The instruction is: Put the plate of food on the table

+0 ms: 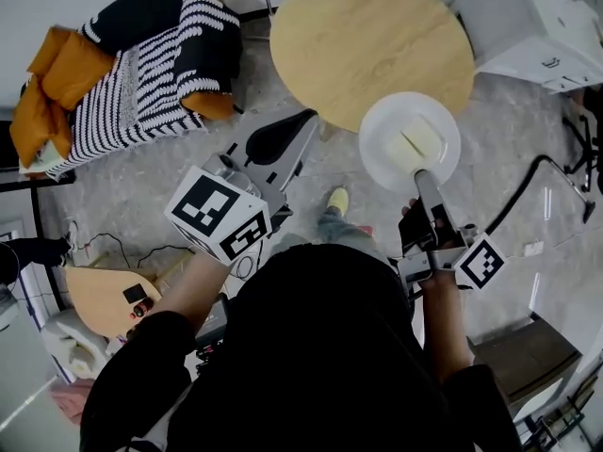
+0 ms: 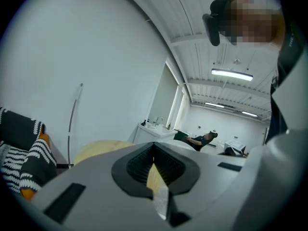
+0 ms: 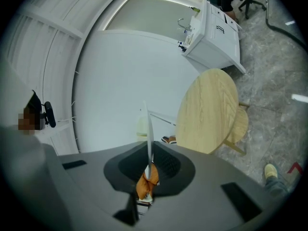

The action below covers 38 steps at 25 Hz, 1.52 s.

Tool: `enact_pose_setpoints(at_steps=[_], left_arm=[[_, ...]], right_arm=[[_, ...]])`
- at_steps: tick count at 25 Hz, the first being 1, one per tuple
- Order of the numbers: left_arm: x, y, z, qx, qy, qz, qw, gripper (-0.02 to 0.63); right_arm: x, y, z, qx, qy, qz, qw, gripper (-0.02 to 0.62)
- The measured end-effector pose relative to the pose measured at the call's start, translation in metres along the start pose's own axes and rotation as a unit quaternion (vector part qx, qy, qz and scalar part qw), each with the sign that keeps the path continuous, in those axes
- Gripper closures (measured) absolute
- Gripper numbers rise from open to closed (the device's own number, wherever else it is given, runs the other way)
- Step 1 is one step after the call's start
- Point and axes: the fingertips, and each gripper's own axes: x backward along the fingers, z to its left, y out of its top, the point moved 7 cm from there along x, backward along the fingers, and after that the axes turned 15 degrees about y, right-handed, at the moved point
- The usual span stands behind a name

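One plate [image 1: 384, 130] of food is being pinched by the right gripper [image 1: 421, 179] above the table's [image 1: 367, 36] near edge, not yet set down; the left gripper's [image 1: 303, 121] jaws are being pressed together.

Black top [image 1: 311, 347], sleeves pushed up, yellow shoe [image 1: 337, 200]. Left gripper [image 1: 301, 121] and right gripper [image 1: 420, 175]: grey shells, black ribbed pads [image 2: 139, 165] — each with a white cube [image 1: 219, 217], black square markers.

surface: round wooden table [image 1: 358, 36] | stands on: grey floor [image 1: 141, 186] | floor also bears: striped sofa [image 1: 141, 92]
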Motion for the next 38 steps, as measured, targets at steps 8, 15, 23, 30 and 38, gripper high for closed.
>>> enact_pose_setpoints(at_steps=[8,15,23,30,38], left_arm=[[-0.018,0.008,-0.004,-0.008,0.022,-0.004,0.9997,0.598],[-0.011,0.009,-0.015,-0.022,0.024,-0.007,0.9994,0.598],[-0.043,0.022,-0.02,-0.034,0.024,0.001,0.9991,0.598],[-0.052,0.023,-0.021,-0.036,0.027,0.004,0.999,0.598],[-0.076,0.031,0.012,-0.019,0.037,0.014,0.9991,0.598]], right_arm=[[-0.015,0.026,-0.01,-0.003,0.019,0.027,0.999,0.571],[-0.014,0.031,-0.01,0.003,0.037,0.024,0.999,0.571],[-0.024,0.062,-0.021,-0.005,0.046,0.014,0.999,0.571],[-0.028,0.07,-0.028,-0.005,0.043,0.017,0.999,0.571],[-0.068,0.085,-0.039,-0.01,0.033,0.029,0.999,0.571]])
